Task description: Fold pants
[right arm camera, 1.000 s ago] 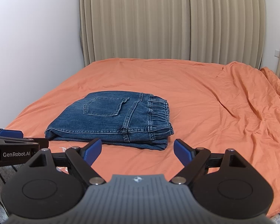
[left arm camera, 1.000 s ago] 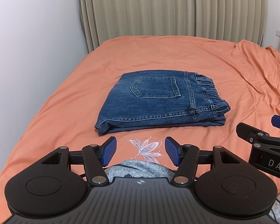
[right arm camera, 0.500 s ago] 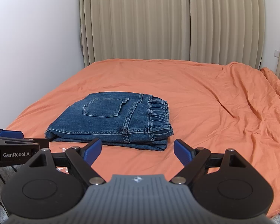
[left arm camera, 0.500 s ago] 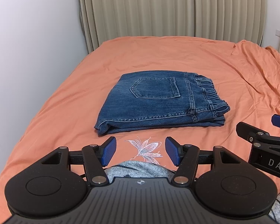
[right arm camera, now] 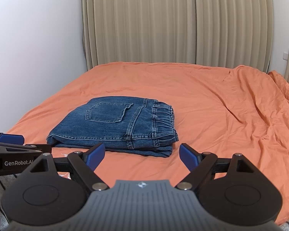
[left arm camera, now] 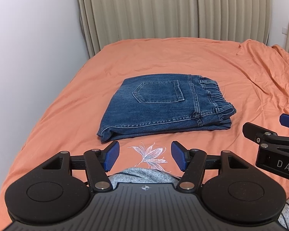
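Blue denim pants [left arm camera: 163,107] lie folded into a flat rectangle on the orange bed, back pocket up, elastic waistband to the right. They also show in the right wrist view [right arm camera: 117,123]. My left gripper [left arm camera: 145,156] is open and empty, held short of the pants' near edge. My right gripper [right arm camera: 141,155] is open and empty, just before the pants' near right corner. Each gripper shows at the edge of the other's view.
The orange bed sheet [left arm camera: 212,61] is rumpled toward the right [right arm camera: 260,104]. A white flower print [left arm camera: 152,155] is on the sheet near the left gripper. A white wall [left arm camera: 28,57] runs along the left, beige curtains [right arm camera: 173,23] behind. Grey striped clothing [left arm camera: 142,176] lies below the grippers.
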The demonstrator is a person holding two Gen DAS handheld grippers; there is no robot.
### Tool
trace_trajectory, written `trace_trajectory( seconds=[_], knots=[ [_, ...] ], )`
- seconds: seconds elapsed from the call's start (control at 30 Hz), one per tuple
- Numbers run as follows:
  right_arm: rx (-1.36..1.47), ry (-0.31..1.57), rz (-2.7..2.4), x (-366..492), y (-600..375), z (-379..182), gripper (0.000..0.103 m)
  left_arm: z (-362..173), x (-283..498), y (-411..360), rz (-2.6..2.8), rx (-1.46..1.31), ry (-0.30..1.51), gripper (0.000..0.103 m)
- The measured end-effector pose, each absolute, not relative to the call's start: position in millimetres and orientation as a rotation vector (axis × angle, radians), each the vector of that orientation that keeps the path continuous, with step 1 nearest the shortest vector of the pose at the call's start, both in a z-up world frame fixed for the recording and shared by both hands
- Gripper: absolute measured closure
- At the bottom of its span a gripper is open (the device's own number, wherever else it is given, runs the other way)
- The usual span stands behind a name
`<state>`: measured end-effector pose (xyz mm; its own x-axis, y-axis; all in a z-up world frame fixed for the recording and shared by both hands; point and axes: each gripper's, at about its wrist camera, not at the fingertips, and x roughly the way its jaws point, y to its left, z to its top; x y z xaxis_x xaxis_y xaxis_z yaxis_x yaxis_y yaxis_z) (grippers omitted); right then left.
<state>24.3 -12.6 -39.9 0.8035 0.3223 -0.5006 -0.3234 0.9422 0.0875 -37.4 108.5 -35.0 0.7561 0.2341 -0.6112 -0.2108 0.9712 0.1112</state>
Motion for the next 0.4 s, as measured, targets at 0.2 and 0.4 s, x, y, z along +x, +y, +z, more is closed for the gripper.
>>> trace_trajectory(
  seconds=[0.2,0.4],
  knots=[
    [-0.002,0.533,0.345,24.3,-11.4,-37.9,0.022,-34.7,-38.2,105.8,0.238,0.045,0.668,0.031],
    [0.000,0.533,0.347,25.4,-8.9,-37.7,0.022,-33.5,-40.0,106.0,0.232,0.054,0.652,0.030]
  ],
)
